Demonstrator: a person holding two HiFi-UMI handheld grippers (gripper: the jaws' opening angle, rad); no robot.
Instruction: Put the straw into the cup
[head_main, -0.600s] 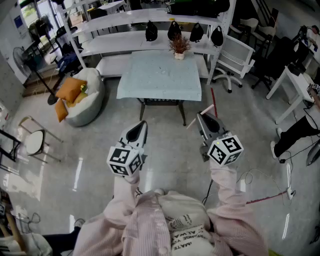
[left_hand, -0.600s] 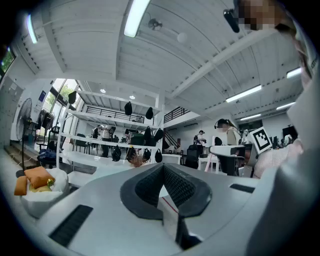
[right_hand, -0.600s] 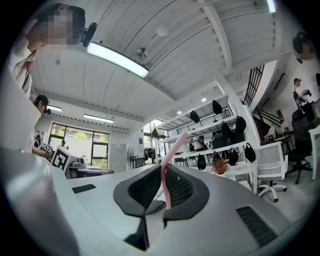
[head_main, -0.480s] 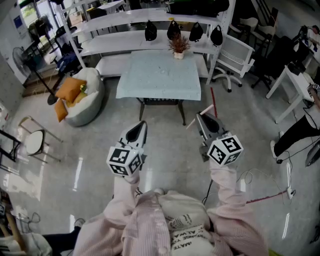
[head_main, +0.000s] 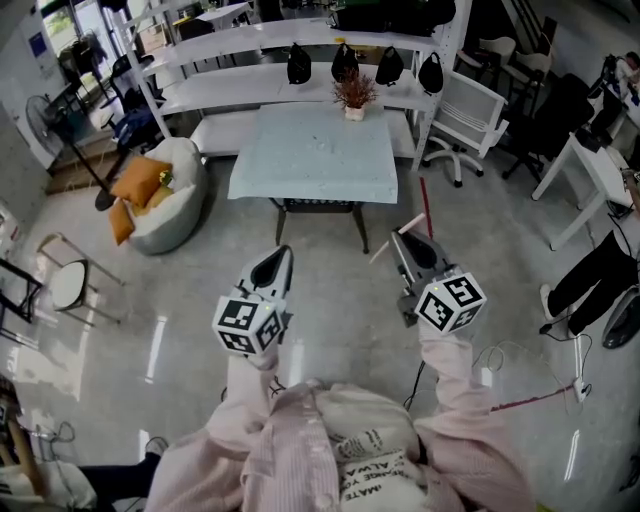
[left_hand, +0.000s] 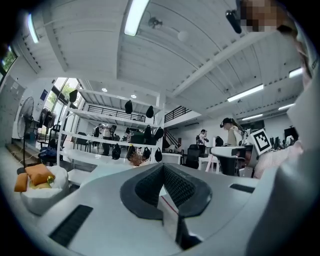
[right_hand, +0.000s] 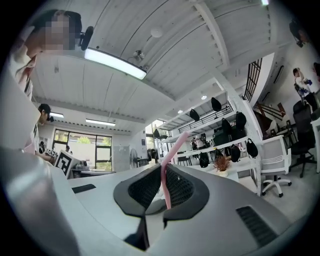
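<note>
Right gripper (head_main: 402, 240) pinches the pink straw (head_main: 426, 205) between its fingers (right_hand: 186, 186), the straw rising past their tips toward 12 o'clock. The left gripper (head_main: 285, 250), level with it at 9 o'clock, has its fingers pressed together on nothing. Bare glossy floor (head_main: 330, 285) lies open up to the near edge of the cloth-covered desk (head_main: 310, 160) at 12 o'clock. A potted plant (head_main: 353, 95) stands at the desk's far edge.

Open-plan lab-office: white shelving (head_main: 300, 42), office chair (head_main: 468, 112), desk (head_main: 592, 168), beanbag (head_main: 172, 192), standing fan (head_main: 40, 122), polished floor (head_main: 330, 290).
</note>
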